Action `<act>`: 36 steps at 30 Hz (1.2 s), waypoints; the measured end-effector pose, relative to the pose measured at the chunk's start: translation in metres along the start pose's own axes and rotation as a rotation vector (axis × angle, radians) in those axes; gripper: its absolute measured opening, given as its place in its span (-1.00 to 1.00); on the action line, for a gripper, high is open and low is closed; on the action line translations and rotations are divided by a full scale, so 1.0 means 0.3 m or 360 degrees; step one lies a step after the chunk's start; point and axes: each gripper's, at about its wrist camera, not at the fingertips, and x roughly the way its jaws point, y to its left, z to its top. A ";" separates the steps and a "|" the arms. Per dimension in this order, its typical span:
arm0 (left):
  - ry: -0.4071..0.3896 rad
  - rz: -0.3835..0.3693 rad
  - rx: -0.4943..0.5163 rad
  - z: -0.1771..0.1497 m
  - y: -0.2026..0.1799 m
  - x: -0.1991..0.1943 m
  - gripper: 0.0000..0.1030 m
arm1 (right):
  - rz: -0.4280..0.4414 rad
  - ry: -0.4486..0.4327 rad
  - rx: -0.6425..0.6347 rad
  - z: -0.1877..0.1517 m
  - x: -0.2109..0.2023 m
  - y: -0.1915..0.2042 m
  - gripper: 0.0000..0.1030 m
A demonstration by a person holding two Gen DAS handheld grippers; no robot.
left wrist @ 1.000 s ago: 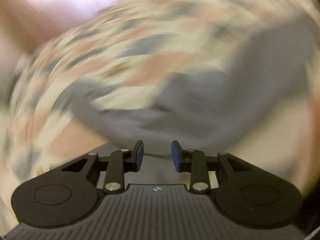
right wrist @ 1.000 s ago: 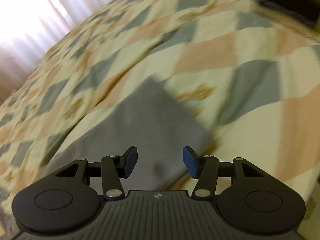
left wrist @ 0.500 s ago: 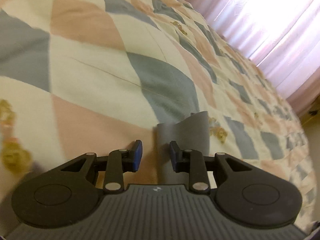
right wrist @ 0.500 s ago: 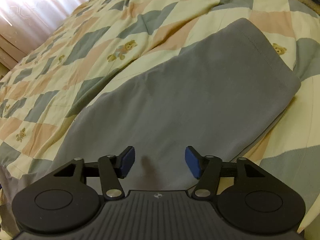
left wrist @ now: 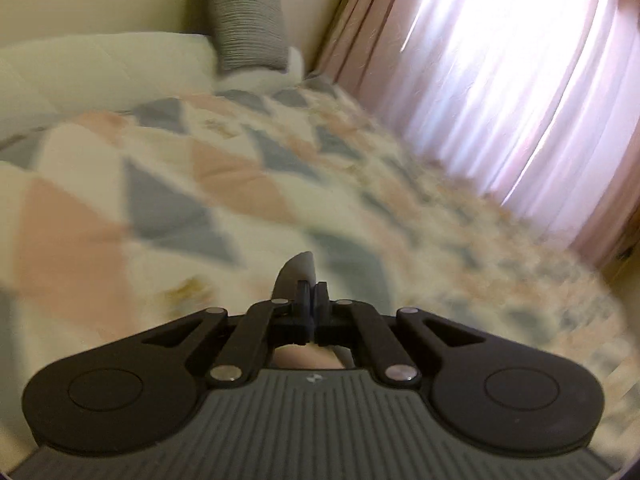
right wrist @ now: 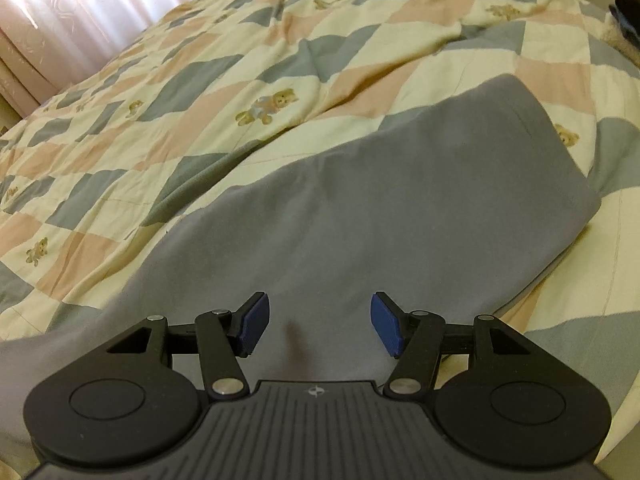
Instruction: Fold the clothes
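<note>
Pink curtains (left wrist: 500,80) are glowing with daylight beside a bed, where we are working over a quilt (right wrist: 200,92) patterned in grey, peach and cream diamonds with small teddy bears. A grey cushion (left wrist: 250,16) and a white pillow (left wrist: 100,68) are sitting at the head of the bed. We are pinching a small corner of the grey garment (left wrist: 298,272) in our left hand-held gripper (left wrist: 311,300), its jaws pressed together on the fabric, which is poking up above them; this view is blurring. We are holding our right hand-held gripper (right wrist: 318,328) with its blue-padded jaws spread wide, gripping nothing, just above the grey garment (right wrist: 380,208), which is lying spread across the quilt.
</note>
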 end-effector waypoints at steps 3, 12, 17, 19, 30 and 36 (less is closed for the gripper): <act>0.0204 0.0142 0.0037 -0.142 0.072 0.067 -0.99 | 0.0028 0.0036 -0.0007 -0.016 0.008 0.009 0.15; 0.0225 0.0226 0.0193 -0.195 0.133 0.090 -0.83 | 0.0048 0.0103 -0.0123 -0.066 -0.014 0.030 0.15; 0.0161 0.0149 0.0438 -0.091 0.061 0.082 -0.81 | 0.0083 0.0130 -0.0102 -0.107 -0.012 0.040 0.15; 0.0191 0.0020 0.0644 -0.092 -0.013 0.115 -0.80 | 0.0091 0.0144 -0.0125 -0.130 -0.006 0.048 0.15; 0.0273 0.0128 0.1012 -0.100 -0.006 0.389 -0.90 | 0.0007 0.0014 -0.0273 -0.177 -0.048 0.049 0.15; 0.0221 -0.0109 0.1135 -0.136 -0.188 0.205 -0.88 | 0.0026 -0.0117 -0.0417 -0.222 -0.031 0.131 0.15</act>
